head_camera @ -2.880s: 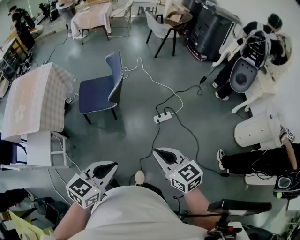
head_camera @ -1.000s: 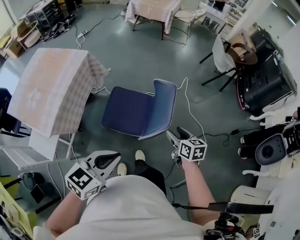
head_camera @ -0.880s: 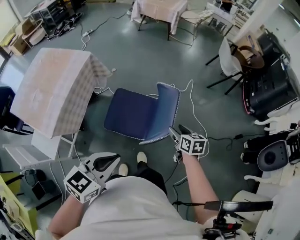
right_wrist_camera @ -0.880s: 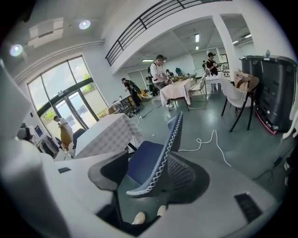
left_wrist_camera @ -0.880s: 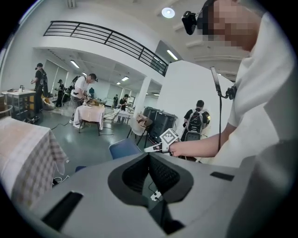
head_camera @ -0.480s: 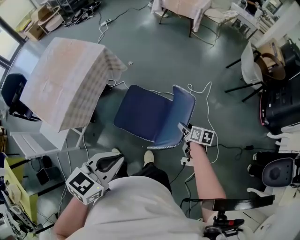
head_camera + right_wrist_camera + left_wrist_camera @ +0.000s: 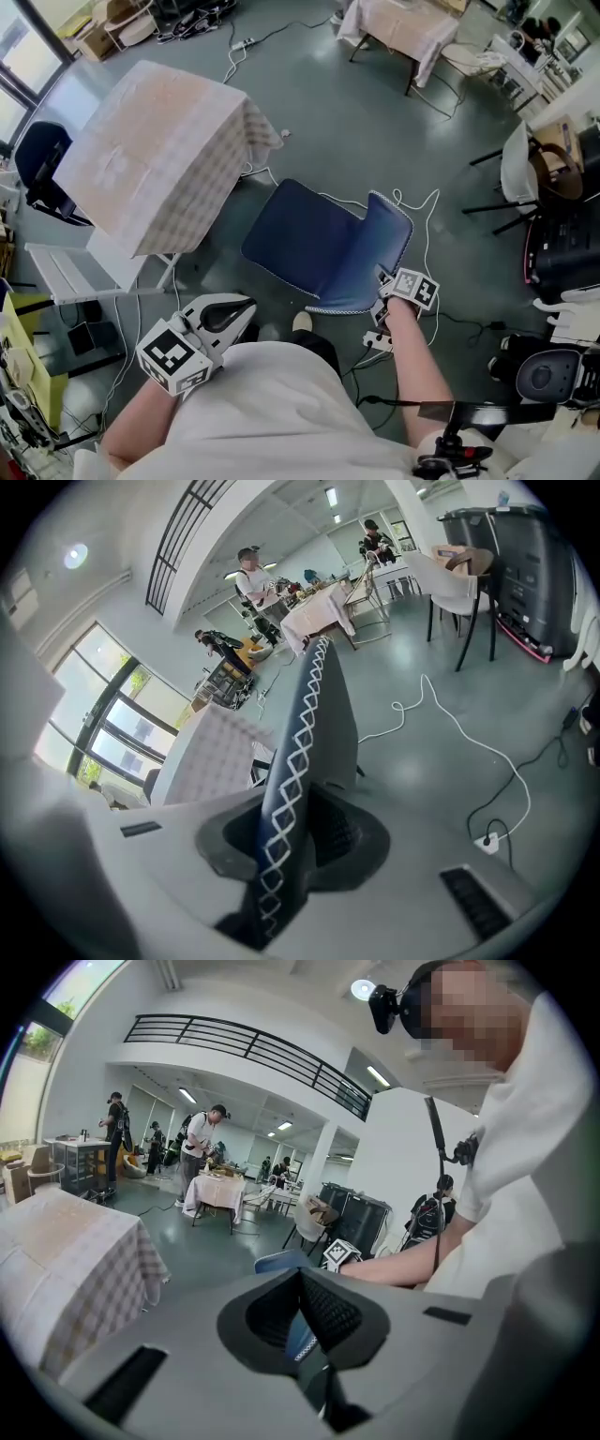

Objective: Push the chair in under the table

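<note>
Jaws of my right hand-held gripper (image 7: 298, 817) have just been closing and pinch the white-stitched edge of the backrest (image 7: 380, 246) of the one blue chair (image 7: 309, 239). My left hand-held gripper (image 7: 234, 317), pads together and empty, hangs nearer me. The chair stands on the grey floor (image 7: 375, 122) just off the checked surface's (image 7: 150, 141) near corner, not under it. Its legs are hidden beneath the seat.

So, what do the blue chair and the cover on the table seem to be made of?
The blue chair: matte padded upholstery, probably fabric or faux leather; white cross-stitching runs along the backrest edge. The table cover: thin woven cloth with a pale checked pattern; it hangs in soft folds at the corners.
</note>
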